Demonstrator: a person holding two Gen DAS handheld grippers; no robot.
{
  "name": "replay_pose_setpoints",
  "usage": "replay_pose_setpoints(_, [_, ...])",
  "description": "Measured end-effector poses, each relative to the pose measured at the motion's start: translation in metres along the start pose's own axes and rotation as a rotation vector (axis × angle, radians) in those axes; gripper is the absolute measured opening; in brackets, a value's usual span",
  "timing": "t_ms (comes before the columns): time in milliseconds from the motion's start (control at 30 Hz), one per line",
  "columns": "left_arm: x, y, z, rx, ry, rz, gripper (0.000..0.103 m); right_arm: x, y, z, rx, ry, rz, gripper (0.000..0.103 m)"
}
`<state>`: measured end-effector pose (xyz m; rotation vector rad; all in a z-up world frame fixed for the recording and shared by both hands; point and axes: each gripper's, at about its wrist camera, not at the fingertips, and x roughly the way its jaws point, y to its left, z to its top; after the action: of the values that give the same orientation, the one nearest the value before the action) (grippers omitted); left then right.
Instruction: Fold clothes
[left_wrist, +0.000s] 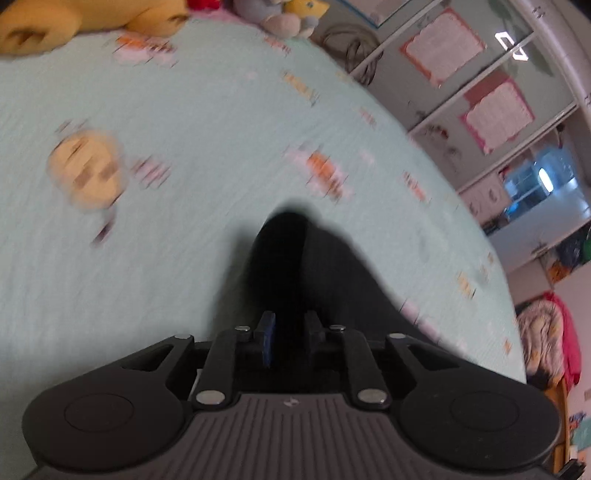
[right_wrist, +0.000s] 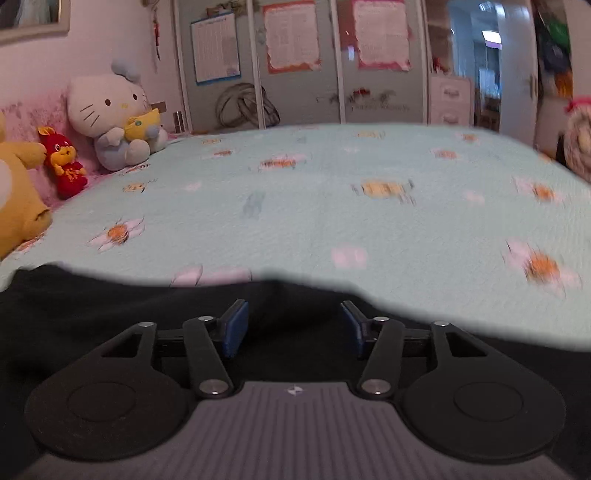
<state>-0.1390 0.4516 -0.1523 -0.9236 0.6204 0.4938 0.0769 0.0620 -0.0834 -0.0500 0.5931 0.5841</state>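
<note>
The left gripper (left_wrist: 286, 332) is nearly closed, pinching the black garment (left_wrist: 317, 266) above the bed (left_wrist: 203, 110). The right gripper (right_wrist: 293, 328) stands half open over that cloth near the bed's near edge, gripping nothing. Risk: single-point hold lets fabric slip and bunch.

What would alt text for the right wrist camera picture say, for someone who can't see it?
A two-finger gripper with blue pads spread apart hovers over black clothing lying on a pale green bedspread printed with flowers. Plush toys, among them a white cat, sit along the pink wall at left; wardrobe doors with posters stand behind.
</note>
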Motion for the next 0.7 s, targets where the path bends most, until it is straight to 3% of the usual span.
replay_pose_setpoints(167, [-0.047, 0.05, -0.058, -0.1, 0.0, -0.006, 0.025, -0.059, -0.059, -0.065, 0.079, 0.06, -0.141, 0.06])
replay_pose_setpoints(267, [-0.072, 0.065, -0.077, -0.193, -0.017, -0.018, 0.03, -0.085, -0.09, -0.093, 0.249, 0.108, -0.149, 0.06])
replay_pose_setpoints(333, [-0.083, 0.062, -0.088, -0.19, -0.029, 0.007, 0.036, -0.099, -0.099, -0.105, 0.351, 0.124, -0.113, 0.06])
replay_pose_setpoints(467, [-0.091, 0.06, -0.091, -0.171, -0.03, 0.024, 0.037, -0.123, -0.073, -0.121, 0.368, 0.112, -0.02, 0.067])
replay_pose_setpoints(700, [-0.075, 0.054, -0.094, -0.181, 0.023, 0.034, 0.048, -0.147, -0.038, -0.141, 0.347, 0.121, 0.036, 0.069])
